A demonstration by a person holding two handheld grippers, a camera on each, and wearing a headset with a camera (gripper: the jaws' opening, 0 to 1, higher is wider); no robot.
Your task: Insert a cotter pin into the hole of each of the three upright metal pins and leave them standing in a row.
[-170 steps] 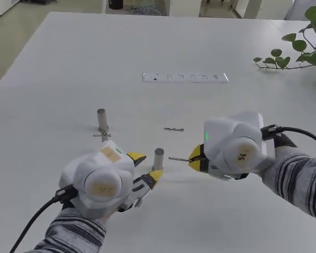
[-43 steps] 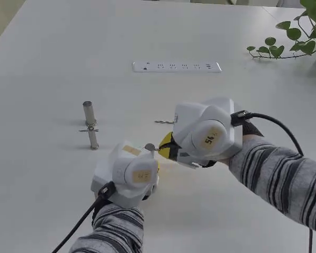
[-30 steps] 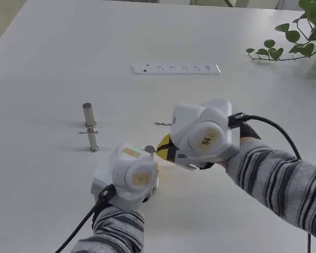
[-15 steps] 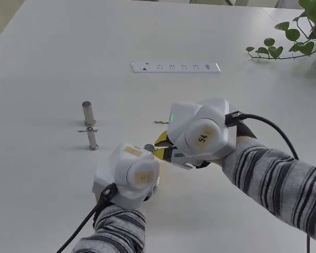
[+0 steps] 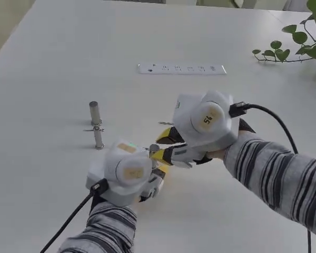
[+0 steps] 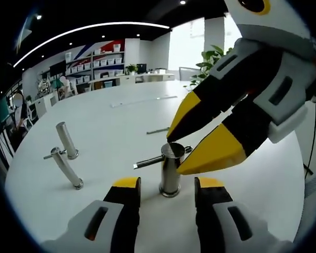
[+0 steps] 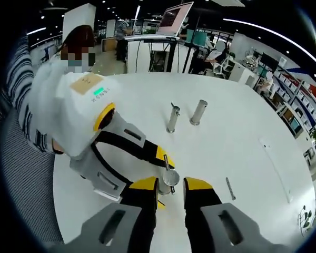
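So in the left gripper view, the short upright silvery metal pin (image 6: pixel 170 167) stood low in the middle of the frame on the white table (image 6: pixel 110 137). The left gripper (image 6: pixel 169 182) had its yellow-tipped tongs spread apart, one on each side of the pin's base, with a visible gap on both sides, so it wasn't pinching anything. The thin metal cotter pin (image 6: pixel 150 162) sat through the hole near the top of that pin, with its long end sticking out to the left of the frame and a short bit showing on the right. The right gripper (image 7: pixel 171 184) came in from the upper right of the left gripper view. Its own view showed its tongs apart too, flanking the pin's top rather than clamped on it. In the head view both grippers met just below the middle of the frame, and their white bodies hid most of that pin. Off to the left of centre were the other two metal pins. The rear plain pin (image 5: pixel 94 112) had nothing through it that I could see, and the front pin (image 5: pixel 98 139) had a second cotter pin (image 5: pixel 95 129) crossing it near its top. A spare cotter pin (image 5: pixel 166 123) lay flat on the table just above the right gripper's body. Further up sat a white power strip (image 5: pixel 181 69), with a leafy green plant (image 5: pixel 300 42) in the upper right corner. A striped sleeve (image 5: pixel 274 174) ran off to the lower right.
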